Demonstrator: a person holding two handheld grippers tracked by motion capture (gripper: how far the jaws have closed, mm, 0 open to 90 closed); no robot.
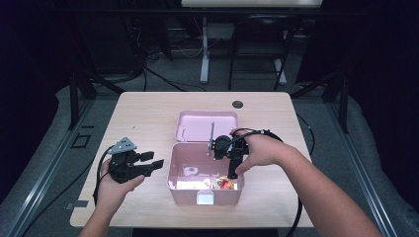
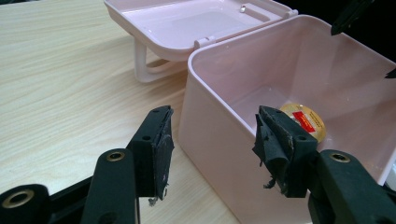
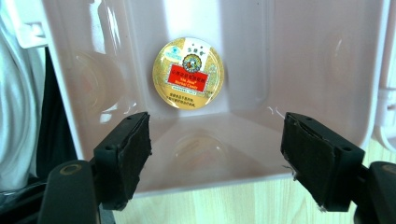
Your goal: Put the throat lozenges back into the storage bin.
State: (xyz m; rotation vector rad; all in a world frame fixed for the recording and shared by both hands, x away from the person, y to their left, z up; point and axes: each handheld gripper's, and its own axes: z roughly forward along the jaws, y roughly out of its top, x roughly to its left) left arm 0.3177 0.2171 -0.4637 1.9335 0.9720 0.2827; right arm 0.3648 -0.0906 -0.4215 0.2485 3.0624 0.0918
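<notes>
A pink plastic box (image 1: 171, 170) stands open mid-table, its lid (image 1: 207, 126) folded back behind it. A round gold tin with a red label (image 1: 223, 183) lies on the box floor at the near right. My right gripper (image 1: 231, 170) hangs over the box and points down into it, open and empty. In the right gripper view the tin (image 3: 188, 73) lies beyond the open right gripper (image 3: 215, 144). My left gripper (image 1: 152, 162) is open just left of the box. In the left gripper view its jaws straddle a box corner (image 2: 205, 126), with the tin (image 2: 303, 122) inside.
The lid's handle (image 2: 149, 70) rests on the wooden table (image 1: 143, 113). A dark round cable hole (image 1: 237, 104) sits near the far edge. A white latch (image 1: 205, 198) is on the box's front wall. Cables trail from both grippers toward the near edge.
</notes>
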